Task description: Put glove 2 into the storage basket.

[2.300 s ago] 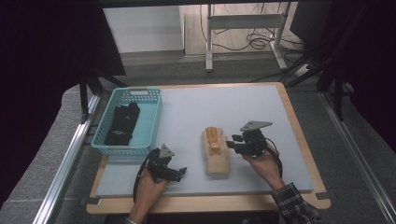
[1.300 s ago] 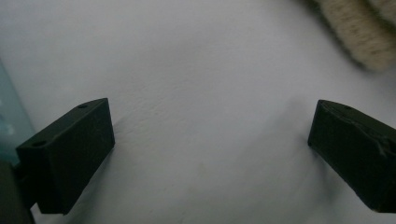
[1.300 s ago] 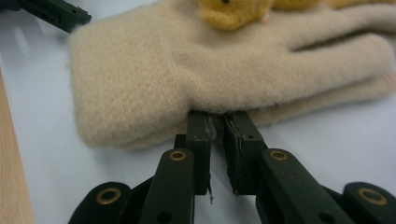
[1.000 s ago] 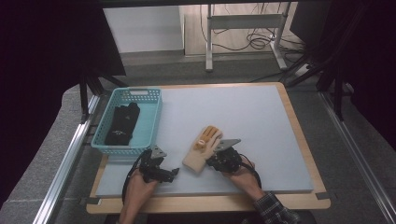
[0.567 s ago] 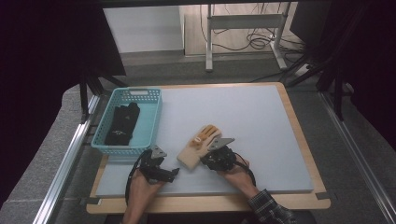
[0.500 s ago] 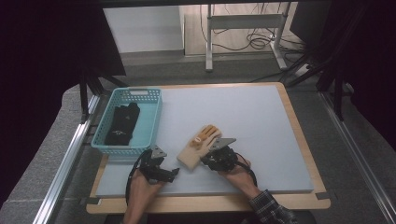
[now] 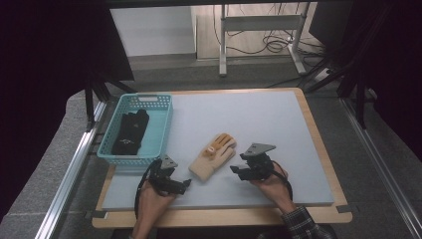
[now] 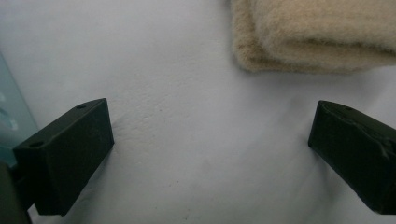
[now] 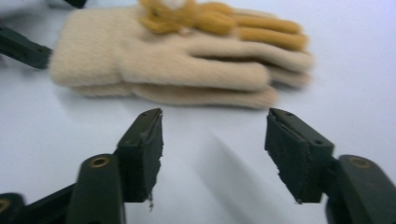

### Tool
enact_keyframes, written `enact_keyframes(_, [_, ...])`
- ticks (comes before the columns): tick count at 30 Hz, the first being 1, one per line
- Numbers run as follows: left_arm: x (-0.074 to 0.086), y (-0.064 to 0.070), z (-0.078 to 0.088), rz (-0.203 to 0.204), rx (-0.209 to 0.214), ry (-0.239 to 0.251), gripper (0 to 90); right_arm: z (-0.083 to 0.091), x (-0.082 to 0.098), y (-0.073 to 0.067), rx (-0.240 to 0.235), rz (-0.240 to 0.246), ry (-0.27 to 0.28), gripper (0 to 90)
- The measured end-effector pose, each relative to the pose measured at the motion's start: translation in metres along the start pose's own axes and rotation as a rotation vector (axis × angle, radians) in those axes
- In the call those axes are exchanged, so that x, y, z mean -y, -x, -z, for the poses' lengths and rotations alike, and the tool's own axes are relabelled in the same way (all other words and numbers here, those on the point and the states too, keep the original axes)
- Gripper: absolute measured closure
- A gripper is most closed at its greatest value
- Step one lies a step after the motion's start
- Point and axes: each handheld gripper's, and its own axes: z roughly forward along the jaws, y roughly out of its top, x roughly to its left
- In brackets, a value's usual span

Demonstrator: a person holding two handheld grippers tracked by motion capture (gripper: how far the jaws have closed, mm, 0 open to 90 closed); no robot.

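Left gripper [image 7: 185,184]: black body, black cable looped off its rear, small grey three-cornered plate on top. In the left gripper view its two jaws were blocky, matte black, with small round holes near the upper corners. Right gripper [image 7: 234,170]: black body, larger grey three-cornered plate on top, black cable curving behind the right hand [image 7: 271,183]. In the right gripper view the jaws were black rectangular pads, edges slightly frayed, on dark arms with brass-coloured pivot rivets. Right sleeve was dark plaid; left hand [image 7: 149,196] showed no sleeve.
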Motion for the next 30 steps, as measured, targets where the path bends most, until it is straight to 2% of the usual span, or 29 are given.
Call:
enact_keyframes(6, [0.0, 0.0, 0.0, -0.003, 0.001, 0.002, 0.3, 0.017, 0.016, 0.019, 0.062, -0.036, 0.006, 26.9])
enact_keyframes(17, [0.0, 0.0, 0.0, 0.001, 0.001, 0.002, 0.2, 0.04, 0.047, 0.055, 0.19, -0.11, -0.005, 23.7])
enact_keyframes(22, [0.0, 0.0, 0.0, 0.002, 0.001, 0.002, 0.2, 0.042, 0.055, 0.064, 0.217, -0.135, -0.015, 22.5])
enact_keyframes(26, [0.0, 0.0, 0.0, 0.002, 0.002, 0.001, 0.2, 0.036, 0.062, 0.066, 0.23, -0.142, -0.053, 19.1])
enact_keyframes(30, [0.0, 0.0, 0.0, 0.001, 0.006, -0.001, 0.0, 0.035, 0.062, 0.07, 0.218, -0.168, -0.064, 15.7])
